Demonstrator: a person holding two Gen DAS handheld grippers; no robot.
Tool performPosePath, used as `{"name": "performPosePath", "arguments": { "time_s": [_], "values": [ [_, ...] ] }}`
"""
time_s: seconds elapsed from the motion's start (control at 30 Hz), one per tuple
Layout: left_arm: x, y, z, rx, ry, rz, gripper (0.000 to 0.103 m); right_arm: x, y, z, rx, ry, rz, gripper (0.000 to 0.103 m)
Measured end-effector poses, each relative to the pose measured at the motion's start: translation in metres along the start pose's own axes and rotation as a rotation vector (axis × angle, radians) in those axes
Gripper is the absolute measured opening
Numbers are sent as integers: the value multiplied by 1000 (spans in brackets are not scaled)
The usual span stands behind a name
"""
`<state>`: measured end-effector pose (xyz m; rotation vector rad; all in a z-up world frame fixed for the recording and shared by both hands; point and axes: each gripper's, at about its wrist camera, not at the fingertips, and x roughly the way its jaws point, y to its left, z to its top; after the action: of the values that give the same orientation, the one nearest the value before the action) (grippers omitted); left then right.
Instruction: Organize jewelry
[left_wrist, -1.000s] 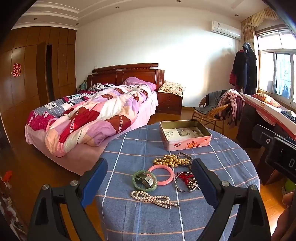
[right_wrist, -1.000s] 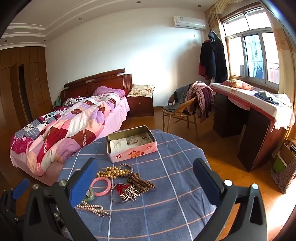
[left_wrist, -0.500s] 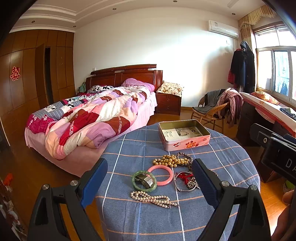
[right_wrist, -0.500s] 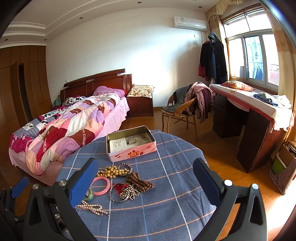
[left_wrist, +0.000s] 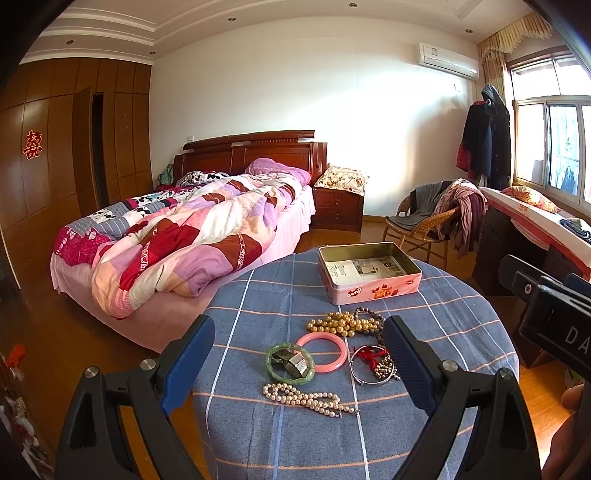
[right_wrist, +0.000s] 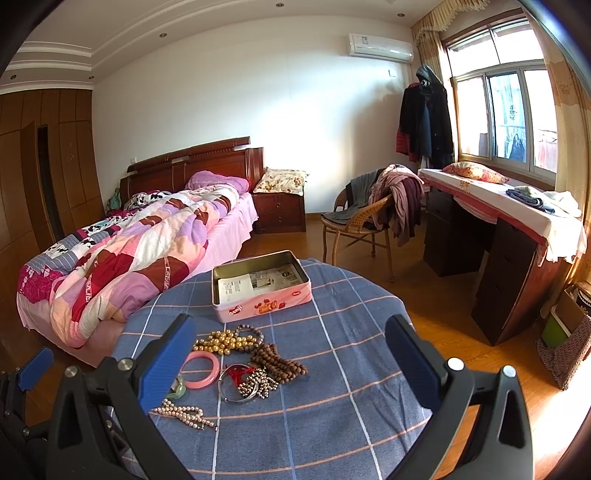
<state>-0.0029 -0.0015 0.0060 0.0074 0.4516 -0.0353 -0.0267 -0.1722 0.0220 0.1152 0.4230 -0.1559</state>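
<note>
At lower centre of the left view, pearl necklace (left_wrist: 308, 398) crosswise, nearest left gripper (left_wrist: 299, 363); both grippers wide open, empty.

bench (left_wrist: 258, 310): holds tin and jewelry
tin (left_wrist: 369, 275): far side, paper inside
jewelry pile (left_wrist: 332, 350): before tin
pearl strand (left_wrist: 306, 398): nearest edge
bed (left_wrist: 177, 236): behind-left of bench
</note>
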Motion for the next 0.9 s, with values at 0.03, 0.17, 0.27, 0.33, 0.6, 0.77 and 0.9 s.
{"name": "performPosePath", "arguments": {
  "time_s": [0.03,0.17,0.27,0.33,0.6,0.77,0.9],
  "values": [
    [0,-1,0,1,-1,0,92,0,0,0,-1,-1,-1,103],
    [1,4,-1,0,-1,1,92,0,0,0,-1,-1,-1,103],
    [1,5,-1,-3,2,-1,92,0,0,0,-3,4,0,103],
    [1,5,-1,-2,1,0,92,1,-1,-1,-4,8,1,103],
    [1,6,-2,-8,0,0,92,1,-3,-2,-5,9,1,103],
    [2,7,-3,-9,1,1,92,1,-4,-3,-7,11,0,103],
    [2,8,-4,-10,4,3,92,3,-3,-4,-7,15,-3,103]
  ]
}}
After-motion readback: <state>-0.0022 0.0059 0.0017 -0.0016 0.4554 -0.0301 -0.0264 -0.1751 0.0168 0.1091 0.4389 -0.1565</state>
